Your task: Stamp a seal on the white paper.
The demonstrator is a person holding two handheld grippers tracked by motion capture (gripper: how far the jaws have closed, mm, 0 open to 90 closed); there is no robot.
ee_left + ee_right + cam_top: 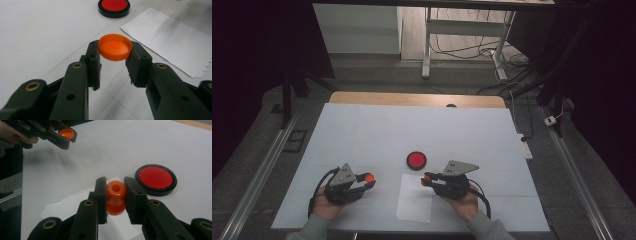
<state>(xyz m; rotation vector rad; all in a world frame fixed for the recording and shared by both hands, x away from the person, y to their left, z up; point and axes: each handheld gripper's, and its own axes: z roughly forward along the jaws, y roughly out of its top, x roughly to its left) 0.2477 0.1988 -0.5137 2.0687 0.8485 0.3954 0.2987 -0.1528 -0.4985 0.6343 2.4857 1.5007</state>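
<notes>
My left gripper (114, 53) is shut on a shallow orange cap (115, 47), hollow side up, held above the white table cover. In the high view that left gripper (368, 179) sits at the front left with the orange cap (369, 176) at its tips. My right gripper (115, 188) is shut on an orange knob-shaped stamp (115, 197), over a white paper sheet (62, 206). From above, the right gripper (427, 179) hovers at the top of the paper sheet (414, 205). A round red ink pad in a black dish (416, 160) lies just beyond both grippers.
A white cover (412, 130) spreads over the table, with a wooden edge (417, 99) at the far side. Metal rails (262, 170) run along both flanks. A desk frame and cables (472, 50) stand on the floor beyond the table.
</notes>
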